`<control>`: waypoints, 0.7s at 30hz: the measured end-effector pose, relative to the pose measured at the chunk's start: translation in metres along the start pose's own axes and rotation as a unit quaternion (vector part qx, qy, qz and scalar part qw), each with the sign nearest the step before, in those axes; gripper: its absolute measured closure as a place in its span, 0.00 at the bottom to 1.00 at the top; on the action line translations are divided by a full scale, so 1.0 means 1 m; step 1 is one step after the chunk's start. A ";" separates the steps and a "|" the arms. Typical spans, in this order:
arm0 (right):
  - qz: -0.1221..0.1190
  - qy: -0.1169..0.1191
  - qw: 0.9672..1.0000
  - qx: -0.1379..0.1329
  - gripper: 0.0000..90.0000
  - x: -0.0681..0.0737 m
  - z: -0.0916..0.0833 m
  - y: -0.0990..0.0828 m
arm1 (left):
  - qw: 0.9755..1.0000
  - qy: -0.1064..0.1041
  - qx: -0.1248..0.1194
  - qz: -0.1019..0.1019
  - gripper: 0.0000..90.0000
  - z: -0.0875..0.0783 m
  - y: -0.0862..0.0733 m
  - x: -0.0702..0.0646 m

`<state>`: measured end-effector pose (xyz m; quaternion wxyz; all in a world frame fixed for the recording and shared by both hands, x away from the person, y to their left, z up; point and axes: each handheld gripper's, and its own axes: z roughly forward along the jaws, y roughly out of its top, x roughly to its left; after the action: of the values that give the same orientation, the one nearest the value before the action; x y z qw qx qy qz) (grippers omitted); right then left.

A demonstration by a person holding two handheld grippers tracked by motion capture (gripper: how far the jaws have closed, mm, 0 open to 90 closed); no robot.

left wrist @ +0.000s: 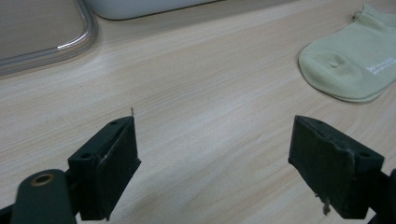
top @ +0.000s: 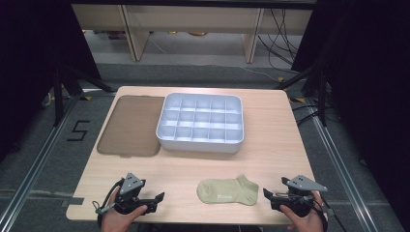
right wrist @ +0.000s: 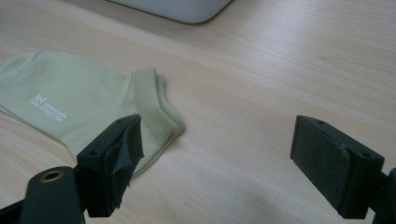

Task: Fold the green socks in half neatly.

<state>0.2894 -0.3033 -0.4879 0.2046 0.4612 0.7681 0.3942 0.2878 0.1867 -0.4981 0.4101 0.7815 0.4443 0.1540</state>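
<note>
Sock (top: 227,191) lies flat between both wide-open, empty grippers (top: 157,197) (top: 267,194); pinching thin fabric risks scraping table (top: 270,145), missing cuff.

Sock (top: 227,191) at table (top: 270,145) front edge, between both grippers; tray (top: 200,122) behind it, lid (top: 131,125) left of tray.

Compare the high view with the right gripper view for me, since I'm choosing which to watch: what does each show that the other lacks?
High view alone: the brown lid, the whole divided box, both hands, the left tool.

Right gripper view alone: white print on the sock and its ribbed cuff, close up.

Both: the sock, the table, the open right tool, part of the box.
</note>
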 end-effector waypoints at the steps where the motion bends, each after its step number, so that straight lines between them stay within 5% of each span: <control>1: 0.000 0.000 1.000 0.000 0.19 0.000 0.000 0.000 | 1.000 -0.001 -0.015 -0.019 0.17 0.003 0.000 -0.003; 3: -0.002 -0.001 1.000 -0.001 0.20 0.000 0.000 0.000 | 1.000 -0.004 -0.013 -0.026 0.17 0.004 0.000 -0.004; 4: -0.003 -0.001 1.000 -0.003 0.20 0.000 0.000 0.000 | 1.000 -0.004 0.000 -0.011 0.17 0.002 0.001 -0.002; 6: -0.005 -0.001 1.000 -0.005 0.20 0.000 -0.001 0.000 | 1.000 -0.007 0.001 -0.012 0.17 0.003 0.001 -0.004; 8: -0.002 0.001 1.000 -0.005 0.21 0.001 -0.001 0.000 | 0.999 -0.014 -0.015 -0.027 0.17 0.007 0.001 -0.007; 9: -0.002 0.001 1.000 -0.005 0.21 0.001 -0.001 0.000 | 1.000 -0.017 -0.010 -0.018 0.17 0.006 0.002 -0.007; 10: 0.003 0.011 1.000 -0.004 0.21 0.001 0.000 0.001 | 0.999 -0.026 -0.020 -0.034 0.17 0.008 0.002 -0.010; 15: 0.004 0.007 1.000 -0.009 0.22 0.002 0.000 0.001 | 0.999 -0.033 -0.025 -0.030 0.17 0.011 0.005 -0.016; 16: 0.021 0.006 1.000 -0.004 0.23 0.006 -0.001 0.000 | 0.998 -0.042 -0.030 -0.037 0.17 0.014 0.006 -0.019; 21: 0.022 0.005 1.000 -0.005 0.24 0.006 -0.002 0.001 | 0.998 -0.060 -0.019 -0.023 0.21 0.021 0.011 -0.024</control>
<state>0.2858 -0.2985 -0.4862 0.1945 0.4752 0.7566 0.4049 0.2929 0.1533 -0.4995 0.4541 0.7712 0.4334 0.1058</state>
